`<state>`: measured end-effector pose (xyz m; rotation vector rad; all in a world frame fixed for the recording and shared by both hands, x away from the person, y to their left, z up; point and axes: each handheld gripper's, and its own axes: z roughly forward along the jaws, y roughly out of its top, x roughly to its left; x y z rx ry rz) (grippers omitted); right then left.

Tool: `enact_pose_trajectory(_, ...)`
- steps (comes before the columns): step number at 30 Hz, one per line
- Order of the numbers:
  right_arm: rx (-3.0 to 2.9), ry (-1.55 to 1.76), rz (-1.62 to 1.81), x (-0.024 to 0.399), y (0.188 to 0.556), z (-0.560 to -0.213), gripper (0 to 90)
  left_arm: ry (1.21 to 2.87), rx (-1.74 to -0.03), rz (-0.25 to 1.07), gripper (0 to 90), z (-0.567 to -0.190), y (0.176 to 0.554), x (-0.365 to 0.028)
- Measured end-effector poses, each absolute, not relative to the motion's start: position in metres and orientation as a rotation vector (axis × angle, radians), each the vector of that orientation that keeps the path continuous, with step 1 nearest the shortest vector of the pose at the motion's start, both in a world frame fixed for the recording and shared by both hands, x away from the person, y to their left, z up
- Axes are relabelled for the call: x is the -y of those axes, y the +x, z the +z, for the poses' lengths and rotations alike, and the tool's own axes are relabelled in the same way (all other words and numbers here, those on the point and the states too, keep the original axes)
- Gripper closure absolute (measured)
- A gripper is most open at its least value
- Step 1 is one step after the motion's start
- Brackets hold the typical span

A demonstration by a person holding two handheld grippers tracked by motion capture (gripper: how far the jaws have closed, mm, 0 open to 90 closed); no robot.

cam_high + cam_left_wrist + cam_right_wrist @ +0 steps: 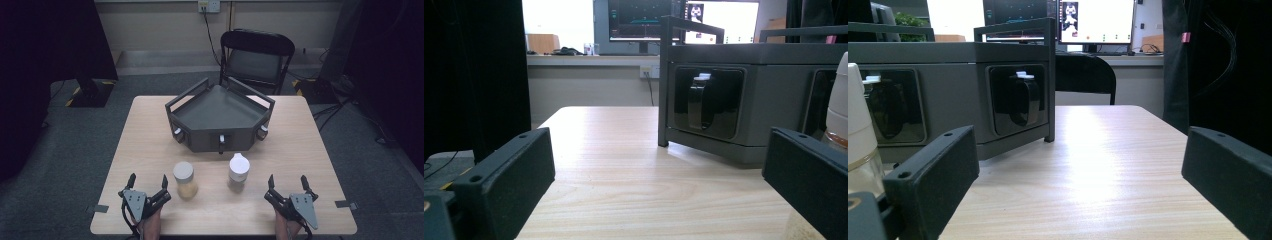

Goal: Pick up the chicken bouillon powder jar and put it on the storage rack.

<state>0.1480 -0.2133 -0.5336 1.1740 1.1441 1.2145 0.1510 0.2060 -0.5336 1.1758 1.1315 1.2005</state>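
The worktop (150, 125), a pale wooden table, carries everything. Largest on it is a dark grey angular tray unit (220, 117) with raised rails, standing toward the far edge at the middle; 3 recessed knobs show along its near faces. In the left gripper view the same tray unit (764, 100) rises on the right with 1 black knob in a recess, and in the right gripper view it stands on the left (948, 95).

Between the tray unit and the near edge stand 2 jars, apart from each other. The left jar (184, 180) has a flat grey lid and a yellowish filling. The right jar (238, 172) has a white domed cap; its cap edge shows at the left of the right gripper view (858, 125).

The left gripper (148, 183) rests near the near-left corner, jaws spread wide with nothing between them, just left of the left jar. The right gripper (287, 183) sits near the near-right corner, jaws likewise wide and empty, to the right of the right jar.
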Motion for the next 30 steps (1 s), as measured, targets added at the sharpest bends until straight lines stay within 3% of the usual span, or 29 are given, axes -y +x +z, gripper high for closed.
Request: enact_pose_trajectory(30,-1.14,1.174,1.213,0.2127,0.1479,-0.5339,0.0,1.157,-1.142,1.163,0.2,-0.5273,0.1487,-0.2109)
